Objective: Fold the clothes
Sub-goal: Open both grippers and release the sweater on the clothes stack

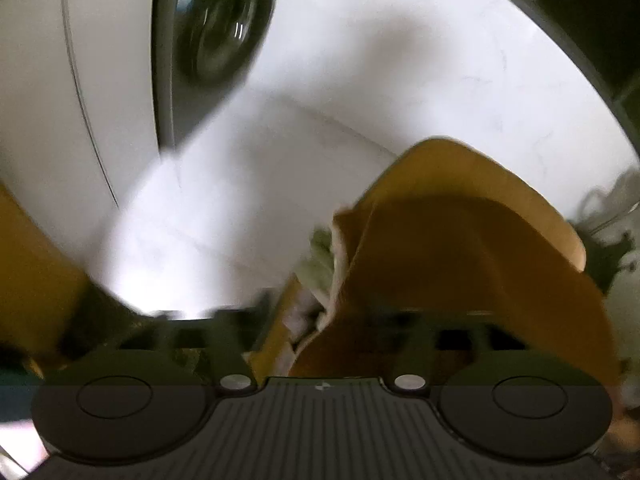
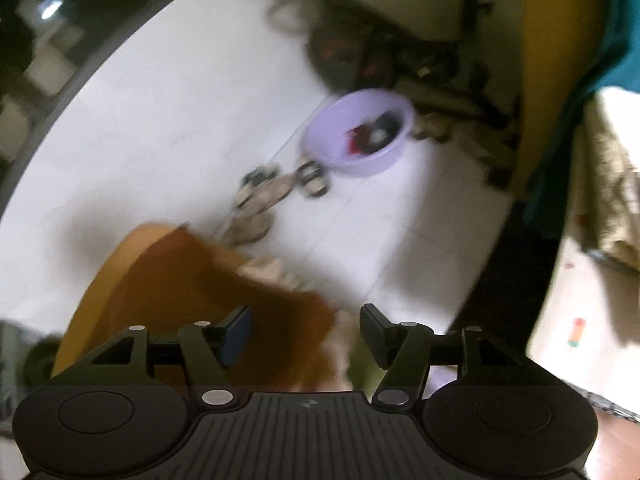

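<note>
An orange-brown garment (image 1: 460, 248) with a pale patterned inner side hangs in front of the left wrist camera and covers the left gripper's fingers, so their state is hidden. The same orange-brown garment (image 2: 192, 292) shows in the right wrist view, lying across the left finger (image 2: 236, 332) of my right gripper (image 2: 306, 334). The right jaws stand wide apart with cloth between them, not pinched. Both views are blurred by motion.
A washing machine door (image 1: 220, 28) stands at upper left above the white tiled floor (image 1: 400, 60). A lilac basin (image 2: 360, 136) with dark and red items sits on the floor beside sandals (image 2: 280, 184). Dark exercise equipment (image 2: 360, 52) stands behind it. Yellow and teal cloth (image 2: 560, 80) hang at right.
</note>
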Tool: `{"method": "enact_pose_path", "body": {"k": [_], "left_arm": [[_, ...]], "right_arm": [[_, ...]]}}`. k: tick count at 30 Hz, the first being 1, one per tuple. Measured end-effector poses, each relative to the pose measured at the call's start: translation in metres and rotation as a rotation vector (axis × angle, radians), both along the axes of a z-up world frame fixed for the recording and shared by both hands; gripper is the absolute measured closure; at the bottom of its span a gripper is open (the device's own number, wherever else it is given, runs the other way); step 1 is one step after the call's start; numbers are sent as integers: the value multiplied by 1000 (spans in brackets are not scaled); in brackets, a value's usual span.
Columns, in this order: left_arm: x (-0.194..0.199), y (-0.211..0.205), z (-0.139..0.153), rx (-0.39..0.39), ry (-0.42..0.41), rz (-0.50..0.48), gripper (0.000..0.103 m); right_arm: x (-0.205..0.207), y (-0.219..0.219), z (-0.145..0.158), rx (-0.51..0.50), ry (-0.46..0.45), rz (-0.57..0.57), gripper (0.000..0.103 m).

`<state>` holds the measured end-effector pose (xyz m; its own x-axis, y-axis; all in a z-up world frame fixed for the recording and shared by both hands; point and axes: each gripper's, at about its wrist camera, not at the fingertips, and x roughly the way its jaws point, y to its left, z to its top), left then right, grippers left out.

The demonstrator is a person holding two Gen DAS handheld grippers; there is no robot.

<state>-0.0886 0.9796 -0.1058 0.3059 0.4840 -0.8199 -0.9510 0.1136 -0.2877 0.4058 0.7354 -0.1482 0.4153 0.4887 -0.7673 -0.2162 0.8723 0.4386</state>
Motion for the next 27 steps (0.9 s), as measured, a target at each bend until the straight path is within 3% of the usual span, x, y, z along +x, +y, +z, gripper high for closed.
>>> {"method": "enact_pose_path", "body": {"k": [2, 4, 6, 8, 11, 15, 20, 27], "left_arm": [[13, -17, 26, 131, 33, -69, 19], [35, -37, 49, 271, 85, -161, 8], [61, -54, 51, 340, 131, -250, 5], [86, -68, 47, 374, 169, -328, 5], [106, -71, 23, 301, 180, -364, 5], [109, -71, -1, 241, 171, -332, 0], [102, -71, 4, 197, 136, -309, 0], [109, -77, 23, 181, 174, -281, 0]], "right_arm": [[-8, -1, 14, -7, -82, -5, 35], [-22, 6, 31, -14, -179, 72, 25], [-38, 21, 41, -38, -267, 209, 13], [-54, 36, 49, -68, -350, 343, 12], [-77, 63, 42, -127, -400, 502, 7], [-88, 84, 14, -201, -415, 578, 2], [-81, 87, 4, -161, -334, 571, 1], [-84, 57, 37, -141, -304, 592, 1]]}}
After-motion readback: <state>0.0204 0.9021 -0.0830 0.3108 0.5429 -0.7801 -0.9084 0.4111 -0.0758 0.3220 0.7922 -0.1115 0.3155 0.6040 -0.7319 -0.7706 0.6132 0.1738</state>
